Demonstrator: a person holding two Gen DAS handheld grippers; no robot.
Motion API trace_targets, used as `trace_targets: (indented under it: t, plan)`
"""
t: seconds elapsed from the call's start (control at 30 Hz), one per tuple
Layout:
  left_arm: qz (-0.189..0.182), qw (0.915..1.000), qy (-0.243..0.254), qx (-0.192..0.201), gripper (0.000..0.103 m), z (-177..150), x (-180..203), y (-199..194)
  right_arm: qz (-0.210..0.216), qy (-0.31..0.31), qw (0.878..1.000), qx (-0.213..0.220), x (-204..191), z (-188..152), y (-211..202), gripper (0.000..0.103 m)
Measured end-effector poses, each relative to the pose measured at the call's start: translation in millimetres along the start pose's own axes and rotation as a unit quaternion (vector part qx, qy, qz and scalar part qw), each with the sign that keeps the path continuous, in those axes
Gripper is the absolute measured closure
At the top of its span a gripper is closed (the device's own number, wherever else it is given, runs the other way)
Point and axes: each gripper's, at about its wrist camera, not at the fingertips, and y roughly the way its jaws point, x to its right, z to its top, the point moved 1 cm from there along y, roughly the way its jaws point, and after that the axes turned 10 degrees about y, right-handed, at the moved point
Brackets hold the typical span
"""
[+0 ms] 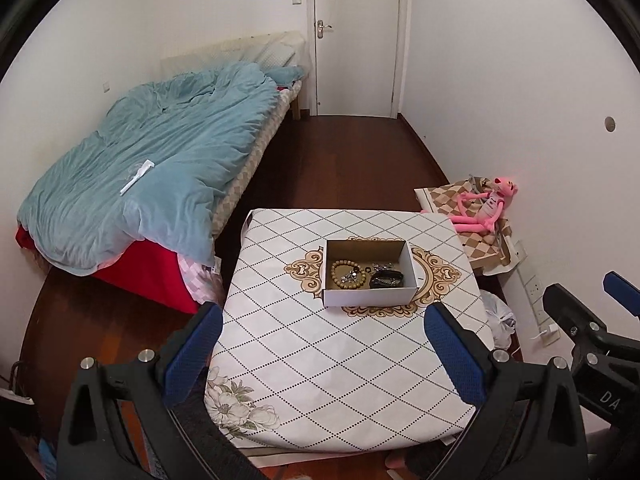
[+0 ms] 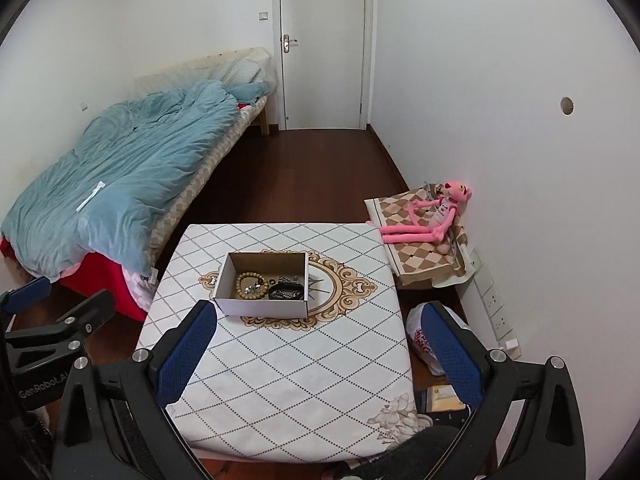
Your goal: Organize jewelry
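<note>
A small white cardboard box [image 1: 370, 297] [image 2: 262, 307] sits in the middle of a table [image 1: 320, 360] [image 2: 280, 380] covered with a diamond-patterned cloth. Inside the box lie a wooden bead bracelet [image 1: 347, 274] [image 2: 251, 281], a black band [image 1: 386, 279] [image 2: 285, 291] and small silver pieces [image 1: 382, 267] [image 2: 289, 279]. My left gripper [image 1: 324, 344] hangs open above the table's near half, well short of the box, nothing between its fingers. My right gripper [image 2: 318, 340] is also open and empty, nearer the table's right side.
A bed with a blue duvet [image 1: 152, 160] [image 2: 120, 168] stands left of the table. A pink plush toy [image 1: 484, 208] [image 2: 432, 216] lies on a checked cloth at the right wall. A plastic bag [image 2: 420, 340] rests on the floor beside the table. A closed door [image 1: 356, 36] is at the back.
</note>
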Motion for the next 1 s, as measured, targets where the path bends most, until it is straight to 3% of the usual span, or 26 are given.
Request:
trace_targets:
  t: [0.23, 0.57, 1.0]
  plan:
    - [-0.007, 0.9997, -0.002, -0.025, 0.000, 11, 5, 17, -0.014, -0.001, 1.000, -0.008, 0, 15, 12, 0.000]
    - [0.004, 0.9991, -0.006, -0.041, 0.000, 40, 2, 55, -0.021, -0.003, 0.999, -0.038, -6, 41, 71, 0.000]
    - [0.011, 0.9958, 0.000, -0.090, 0.000, 42, 2, 105, -0.040, -0.006, 0.995, -0.086, -5, 44, 127, 0.000]
